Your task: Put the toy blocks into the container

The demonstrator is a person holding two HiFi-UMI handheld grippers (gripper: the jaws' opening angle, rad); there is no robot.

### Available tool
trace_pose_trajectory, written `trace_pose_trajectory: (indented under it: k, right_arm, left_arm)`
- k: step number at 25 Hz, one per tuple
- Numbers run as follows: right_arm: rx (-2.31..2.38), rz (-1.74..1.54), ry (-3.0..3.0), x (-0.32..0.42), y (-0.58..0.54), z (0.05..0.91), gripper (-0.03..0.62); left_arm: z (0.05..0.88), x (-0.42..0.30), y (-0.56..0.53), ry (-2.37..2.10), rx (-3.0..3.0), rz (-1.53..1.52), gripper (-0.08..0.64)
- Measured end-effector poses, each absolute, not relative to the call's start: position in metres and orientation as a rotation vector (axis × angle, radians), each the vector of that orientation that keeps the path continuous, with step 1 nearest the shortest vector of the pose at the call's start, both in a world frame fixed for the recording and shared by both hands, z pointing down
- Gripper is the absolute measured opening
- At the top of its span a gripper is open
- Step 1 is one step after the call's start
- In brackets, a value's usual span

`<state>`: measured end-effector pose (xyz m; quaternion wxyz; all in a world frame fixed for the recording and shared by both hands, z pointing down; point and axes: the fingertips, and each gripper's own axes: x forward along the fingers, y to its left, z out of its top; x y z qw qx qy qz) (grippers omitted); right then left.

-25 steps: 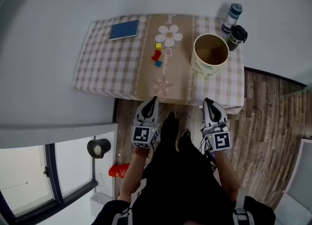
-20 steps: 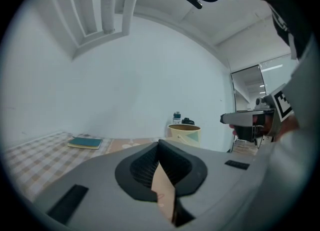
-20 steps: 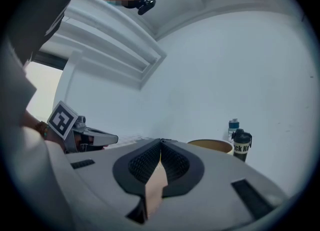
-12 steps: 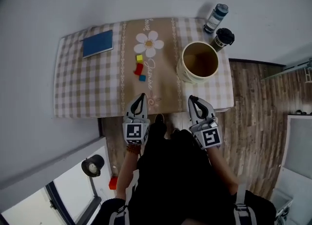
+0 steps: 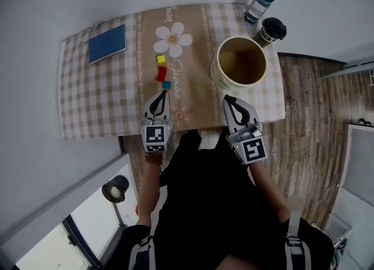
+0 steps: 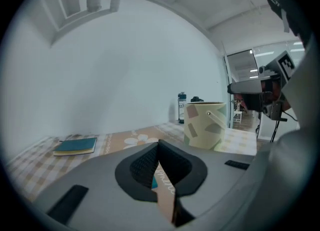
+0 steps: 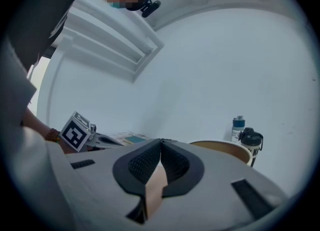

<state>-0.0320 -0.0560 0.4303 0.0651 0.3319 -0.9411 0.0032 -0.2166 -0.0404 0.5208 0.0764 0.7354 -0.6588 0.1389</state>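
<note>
While my left gripper [image 5: 158, 100] and right gripper [image 5: 229, 100] hover over the table [image 5: 99, 102] edge, jaws pressed together and empty, the yellow block [image 5: 160, 59], red block [image 5: 162, 73] and blue block [image 5: 166, 85] sit left of the bucket [image 5: 221, 79].

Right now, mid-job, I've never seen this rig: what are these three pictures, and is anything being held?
No robot arm here: a person stands at a cloth-covered table holding a two-jaw tool in each hand. The head view is a camera on the person's head looking down. The two gripper views ride on the tools and look along their jaws. The left gripper and right gripper both have jaws shut and hold nothing. On the table, just ahead of the left gripper, lie a yellow block, a red block and a blue block. The cream bucket stands ahead of the right gripper; no block shows inside. A blue notebook, a bottle and a black-lidded cup sit further back.
</note>
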Motion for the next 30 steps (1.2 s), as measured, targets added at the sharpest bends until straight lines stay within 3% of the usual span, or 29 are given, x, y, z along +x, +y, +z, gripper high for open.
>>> trace_pose_trajectory:
  k: [12,14,16,19,30]
  right_arm:
    - [0.893,0.029,-2.859,-0.04,-0.076,0.432,0.006]
    - [0.903,0.035,-2.856,-0.04,-0.078,0.431,0.006]
    - [0.922,0.032,-2.847,-0.039,-0.078,0.431,0.006]
    - [0.961,0.029,-2.819,-0.033,-0.077,0.434,0.006]
    - [1.109,0.026,-2.725,0.004,-0.081,0.437,0.006]
  left_arm:
    - [0.56,-0.233,-0.045,-1.93,2.06,0.469,0.003]
    - [0.572,-0.23,-0.05,-1.876,2.073,0.489,0.074]
    - [0.584,-0.229,-0.051,-1.835,2.076,0.524,0.075]
    - [0.602,-0.232,-0.053,-1.794,2.061,0.583,0.155]
    - [0.644,-0.237,-0.065,-1.707,2.005,0.739,0.186]
